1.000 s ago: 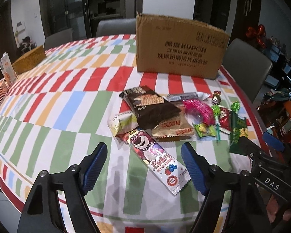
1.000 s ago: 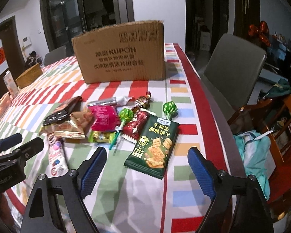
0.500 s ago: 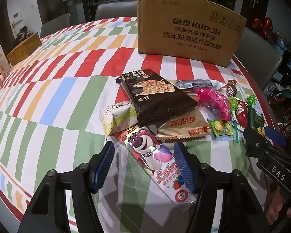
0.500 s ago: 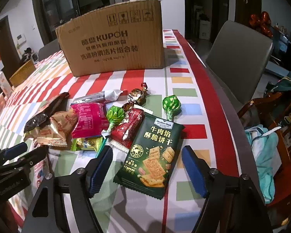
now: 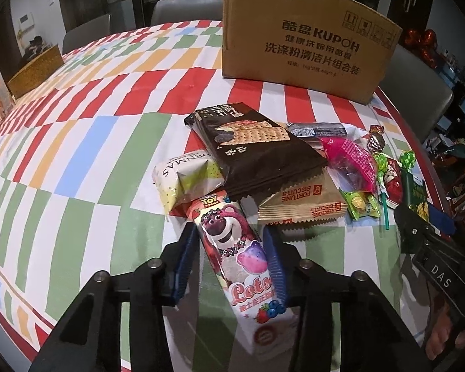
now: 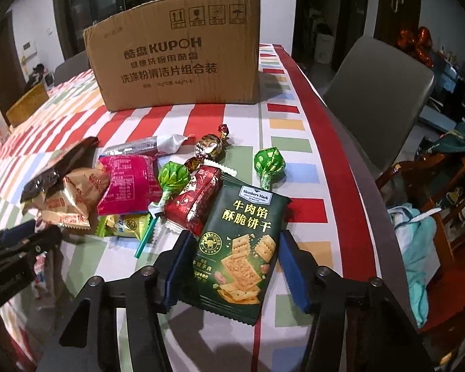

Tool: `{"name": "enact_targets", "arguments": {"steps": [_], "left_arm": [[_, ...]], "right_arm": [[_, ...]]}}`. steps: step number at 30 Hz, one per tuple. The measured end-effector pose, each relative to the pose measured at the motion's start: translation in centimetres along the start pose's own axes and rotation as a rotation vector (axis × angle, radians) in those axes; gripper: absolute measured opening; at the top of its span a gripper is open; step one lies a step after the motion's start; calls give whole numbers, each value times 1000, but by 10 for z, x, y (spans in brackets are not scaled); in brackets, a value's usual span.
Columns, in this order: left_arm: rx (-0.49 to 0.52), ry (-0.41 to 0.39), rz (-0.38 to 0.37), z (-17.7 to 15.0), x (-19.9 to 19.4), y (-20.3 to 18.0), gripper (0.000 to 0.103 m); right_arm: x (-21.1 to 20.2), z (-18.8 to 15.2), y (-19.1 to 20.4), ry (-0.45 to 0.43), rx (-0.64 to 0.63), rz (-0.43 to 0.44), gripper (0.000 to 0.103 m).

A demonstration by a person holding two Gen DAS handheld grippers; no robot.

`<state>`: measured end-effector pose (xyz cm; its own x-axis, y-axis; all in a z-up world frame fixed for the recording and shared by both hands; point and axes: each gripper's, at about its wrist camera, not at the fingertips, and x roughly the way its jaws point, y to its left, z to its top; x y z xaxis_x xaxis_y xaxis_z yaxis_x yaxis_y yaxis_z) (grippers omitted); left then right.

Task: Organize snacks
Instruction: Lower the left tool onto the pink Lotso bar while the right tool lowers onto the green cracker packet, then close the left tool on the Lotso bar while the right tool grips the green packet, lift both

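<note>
Snacks lie in a heap on the striped tablecloth (image 5: pixel 77 155). My left gripper (image 5: pixel 231 263) straddles a long pink bear-print packet (image 5: pixel 232 241). Its jaws are closing, the right pad touches the wrapper and a thin gap shows at the left pad. My right gripper (image 6: pixel 232 266) straddles a dark green cracker packet (image 6: pixel 241 235); its jaws are closing too, with slim gaps on both sides. Behind lie a black biscuit pack (image 5: pixel 254 155), a tan fortune-biscuit pack (image 5: pixel 300 204), a pink pouch (image 6: pixel 127 183), a red bar (image 6: pixel 198 201) and green lollipops (image 6: pixel 268 164).
A tall cardboard box (image 6: pixel 176 62) stands at the back of the table. Grey chairs (image 6: pixel 378 90) ring the table, and its red-bordered edge (image 6: pixel 325 142) runs close on the right. A yellow box (image 5: pixel 35 71) sits far left. Clothes (image 6: pixel 418 248) lie on a wooden chair.
Both grippers dropped toward the table and moved forward over their packets. Both pairs of jaws narrowed from wide open to just beside the packets' edges.
</note>
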<state>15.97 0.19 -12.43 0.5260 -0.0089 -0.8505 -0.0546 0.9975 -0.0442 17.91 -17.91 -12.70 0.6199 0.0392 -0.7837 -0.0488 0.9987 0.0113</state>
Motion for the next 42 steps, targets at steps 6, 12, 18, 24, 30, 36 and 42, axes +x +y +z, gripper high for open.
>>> {"name": "enact_targets", "arguments": {"steps": [6,12,18,24,30,36,42], "left_arm": [[14,-3,-40,-7,-5,1,31],[11,4,-102,-17,-15,1,28],[18,-55,-105,-24,-41,2,28],[51,-142,-92,-24,-74,1,28],[77,-203,-120,-9,-98,-2,28],[100,-261,-148,16,-111,-8,28],[122,-330,-158,49,-117,-12,28]], "right_arm": [[-7,-4,0,7,10,34,47],[-20,-13,6,6,1,74,46],[-42,-20,12,-26,-12,98,45],[-68,-18,16,-84,-38,99,45],[-89,-3,19,-137,-55,119,45],[-101,20,22,-190,-68,137,45],[-104,47,23,-238,-76,152,45]]}}
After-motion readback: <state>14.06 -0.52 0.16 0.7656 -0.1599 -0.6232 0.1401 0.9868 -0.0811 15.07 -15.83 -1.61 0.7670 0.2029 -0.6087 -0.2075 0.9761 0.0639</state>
